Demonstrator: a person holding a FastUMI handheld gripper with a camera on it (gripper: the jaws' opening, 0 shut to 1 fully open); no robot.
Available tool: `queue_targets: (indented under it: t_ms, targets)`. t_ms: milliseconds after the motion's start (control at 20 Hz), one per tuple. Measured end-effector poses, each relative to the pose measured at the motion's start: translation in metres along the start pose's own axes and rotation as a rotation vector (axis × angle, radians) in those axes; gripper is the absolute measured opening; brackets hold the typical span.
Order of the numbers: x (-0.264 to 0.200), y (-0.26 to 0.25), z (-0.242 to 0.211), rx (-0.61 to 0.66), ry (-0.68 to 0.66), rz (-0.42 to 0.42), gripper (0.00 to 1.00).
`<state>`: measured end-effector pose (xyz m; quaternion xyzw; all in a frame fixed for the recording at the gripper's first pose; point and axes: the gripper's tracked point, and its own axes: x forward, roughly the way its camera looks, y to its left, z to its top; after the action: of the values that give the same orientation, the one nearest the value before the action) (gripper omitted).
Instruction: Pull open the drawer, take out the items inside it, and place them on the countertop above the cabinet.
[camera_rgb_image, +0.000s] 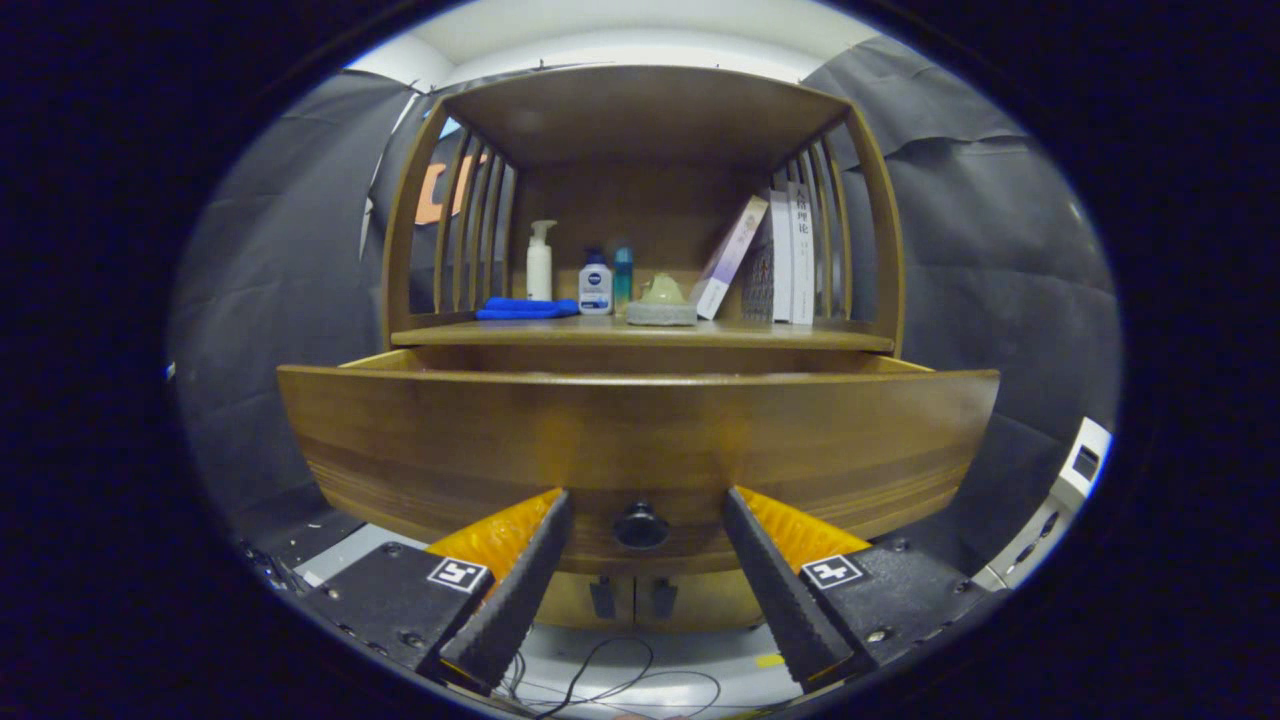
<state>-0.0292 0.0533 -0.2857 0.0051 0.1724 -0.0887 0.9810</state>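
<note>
Gripper view, my gripper (641, 505) with jaws spread either side of the knob (640, 526), not touching it, drawer (640, 450) pulled open, cloth (527, 309) and bottles (595, 284) on the worktop (800, 335) beyond.

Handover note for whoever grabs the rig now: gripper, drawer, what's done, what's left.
Gripper: open, fingers spread either side of the drawer knob, not pressing on it.
Drawer: pulled out from under the countertop; its front panel faces the camera and hides the inside, so the contents cannot be seen from here.
Countertop: holds a blue cloth, a pump bottle, two small bottles, a small green ornament and books.
Done: drawer looks open.
Left: lift the gripper above the drawer front, check inside, move items onto the countertop.
</note>
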Motion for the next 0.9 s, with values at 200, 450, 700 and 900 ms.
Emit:
queue_targets:
  t_ms: [200,450,700,900]
  targets:
    - [0.019,0.001,0.010,0.036,0.019,0.009,0.99]
    - [0.041,0.000,0.014,0.014,0.028,-0.002,1.00]
    - [0.067,0.001,0.020,-0.027,0.034,-0.008,1.00]
    - [0.087,0.002,0.025,-0.026,0.035,-0.012,1.00]
